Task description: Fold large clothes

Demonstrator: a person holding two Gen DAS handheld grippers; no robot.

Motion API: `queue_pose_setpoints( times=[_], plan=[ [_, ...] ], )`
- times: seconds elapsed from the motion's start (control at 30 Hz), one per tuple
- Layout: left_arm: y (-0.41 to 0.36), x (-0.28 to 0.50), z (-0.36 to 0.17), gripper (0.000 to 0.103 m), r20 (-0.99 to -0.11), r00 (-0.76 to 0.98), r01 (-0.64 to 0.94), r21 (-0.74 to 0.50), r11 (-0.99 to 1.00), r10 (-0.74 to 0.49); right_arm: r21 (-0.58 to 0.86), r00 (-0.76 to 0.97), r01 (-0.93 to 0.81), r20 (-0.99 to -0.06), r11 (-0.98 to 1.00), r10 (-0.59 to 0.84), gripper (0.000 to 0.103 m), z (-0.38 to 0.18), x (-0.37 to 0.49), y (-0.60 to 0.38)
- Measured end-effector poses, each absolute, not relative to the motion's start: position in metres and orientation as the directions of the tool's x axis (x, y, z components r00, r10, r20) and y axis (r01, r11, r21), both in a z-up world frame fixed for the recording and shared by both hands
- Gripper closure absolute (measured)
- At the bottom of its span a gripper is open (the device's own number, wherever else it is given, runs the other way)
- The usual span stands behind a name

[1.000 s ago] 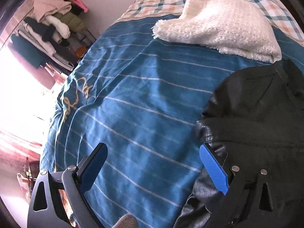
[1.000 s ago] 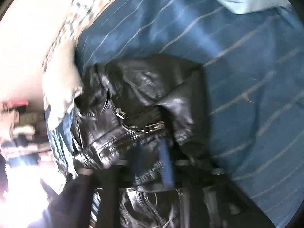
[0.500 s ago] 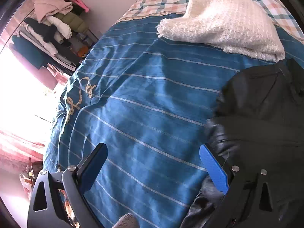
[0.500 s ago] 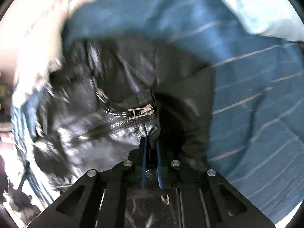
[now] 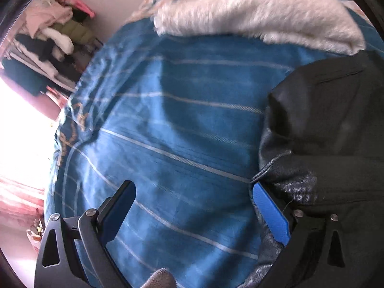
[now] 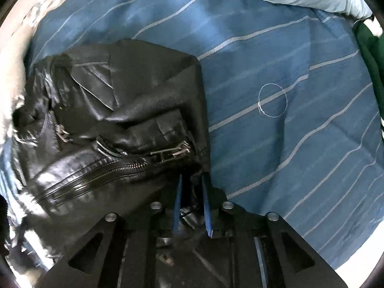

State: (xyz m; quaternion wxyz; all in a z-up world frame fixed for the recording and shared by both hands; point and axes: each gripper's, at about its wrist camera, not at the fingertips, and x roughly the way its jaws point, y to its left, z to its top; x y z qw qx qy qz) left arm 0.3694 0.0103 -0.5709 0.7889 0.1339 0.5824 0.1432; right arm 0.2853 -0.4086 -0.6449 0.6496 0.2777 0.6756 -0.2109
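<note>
Right gripper (image 6: 192,201) jaws just eased wider, black leather jacket (image 6: 124,110) fold between them; left gripper (image 5: 192,206) jaws wide apart over blue striped bed cover (image 5: 168,124).

1. The left gripper (image 5: 192,206) has its jaws spread wide, with nothing between the blue pads; it tilts steeply downward.
2. The right gripper (image 6: 192,192) points straight down. Its jaws have just been opening a little after a tight pinch, and a fold of black jacket (image 6: 124,110) sits between the narrow blue pads.
</note>
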Motion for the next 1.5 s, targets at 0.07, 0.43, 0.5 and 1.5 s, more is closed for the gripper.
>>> queue_pose_setpoints(
  times=[0.07,0.43,0.5,1.5],
  plan=[
    [0.017,0.366,-0.563,0.002,-0.889,0.272,-0.072,0.363,0.929,0.368,0.091,0.051,0.657,-0.996,0.749,0.076,0.069,-0.620,0.279,-0.409],
    [-0.016,0.337,-0.538,0.002,-0.866,0.385,0.013,0.351,0.936,0.320,0.212,0.119,0.543,-0.977,0.812,0.175,0.066,-0.627,0.291,-0.326],
    [-0.016,0.348,-0.562,0.000,-0.887,0.330,0.024,0.350,0.937,0.323,0.132,0.054,0.545,-0.991,0.828,0.122,0.066,-0.643,0.295,-0.321],
    [-0.091,0.177,-0.572,0.000,-0.733,0.221,-0.043,0.652,0.757,0.643,0.212,-0.060,0.386,-0.966,0.898,0.253,0.064,-0.685,0.197,-0.401]
  ],
)
